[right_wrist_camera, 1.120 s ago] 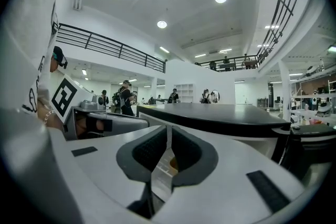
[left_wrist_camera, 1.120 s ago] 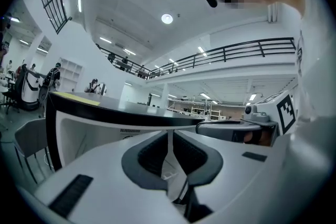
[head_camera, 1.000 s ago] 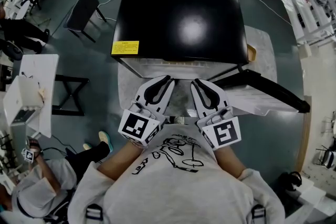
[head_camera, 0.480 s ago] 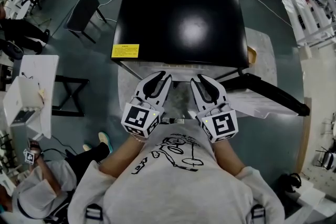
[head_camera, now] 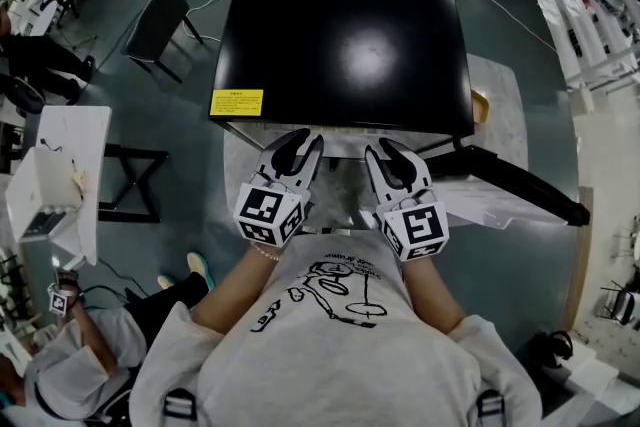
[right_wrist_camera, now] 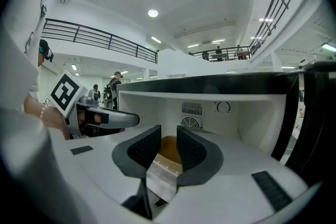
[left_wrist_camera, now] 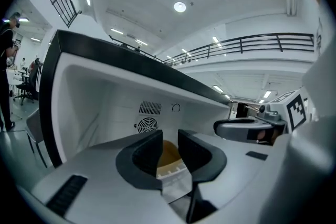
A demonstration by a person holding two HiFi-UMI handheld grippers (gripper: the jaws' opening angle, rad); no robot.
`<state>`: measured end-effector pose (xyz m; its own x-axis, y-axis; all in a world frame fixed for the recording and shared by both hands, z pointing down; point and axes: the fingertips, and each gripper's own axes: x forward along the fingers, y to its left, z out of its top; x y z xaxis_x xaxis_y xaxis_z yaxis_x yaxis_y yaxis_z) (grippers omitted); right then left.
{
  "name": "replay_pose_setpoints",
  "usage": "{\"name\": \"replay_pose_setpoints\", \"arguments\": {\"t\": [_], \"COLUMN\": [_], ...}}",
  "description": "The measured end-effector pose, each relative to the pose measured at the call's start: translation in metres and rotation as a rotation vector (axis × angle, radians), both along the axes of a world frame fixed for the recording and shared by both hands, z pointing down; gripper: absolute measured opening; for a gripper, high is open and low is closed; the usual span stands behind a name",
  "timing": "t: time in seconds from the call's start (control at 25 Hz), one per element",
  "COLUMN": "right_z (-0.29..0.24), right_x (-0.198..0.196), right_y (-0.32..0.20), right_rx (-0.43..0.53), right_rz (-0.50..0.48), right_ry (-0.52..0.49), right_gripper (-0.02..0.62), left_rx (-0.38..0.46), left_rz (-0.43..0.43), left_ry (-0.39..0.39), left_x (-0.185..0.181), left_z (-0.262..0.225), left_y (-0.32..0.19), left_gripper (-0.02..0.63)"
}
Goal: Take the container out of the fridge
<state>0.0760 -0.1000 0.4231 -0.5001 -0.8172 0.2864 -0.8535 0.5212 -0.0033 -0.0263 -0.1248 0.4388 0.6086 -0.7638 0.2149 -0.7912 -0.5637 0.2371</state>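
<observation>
Two jaw pairs just opening, unclenched: left gripper (head_camera: pixel 303 142), right gripper (head_camera: pixel 385 151); container (left_wrist_camera: pixel 169 153) mid-frame between each; level up, clamp rim evenly.

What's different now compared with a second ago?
The left gripper and right gripper edged forward towards the open fridge, and their jaws have just been opening. The container shows in each gap, not yet gripped. The fridge and its door stayed put.
</observation>
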Motion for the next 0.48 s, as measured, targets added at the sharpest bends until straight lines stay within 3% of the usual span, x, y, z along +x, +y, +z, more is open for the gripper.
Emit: {"name": "replay_pose_setpoints", "arguments": {"t": [0.48], "right_z": [0.025], "right_x": [0.011], "right_y": [-0.030], "right_rx": [-0.024], "right_rz": [0.028], "right_ry": [0.016], "right_gripper": [0.121], "left_rx": [-0.042], "left_rz": [-0.019], "left_ry": [-0.026], "left_x": [0.001], "left_z": [0.029], "left_y": [-0.023], "left_gripper": [0.126]}}
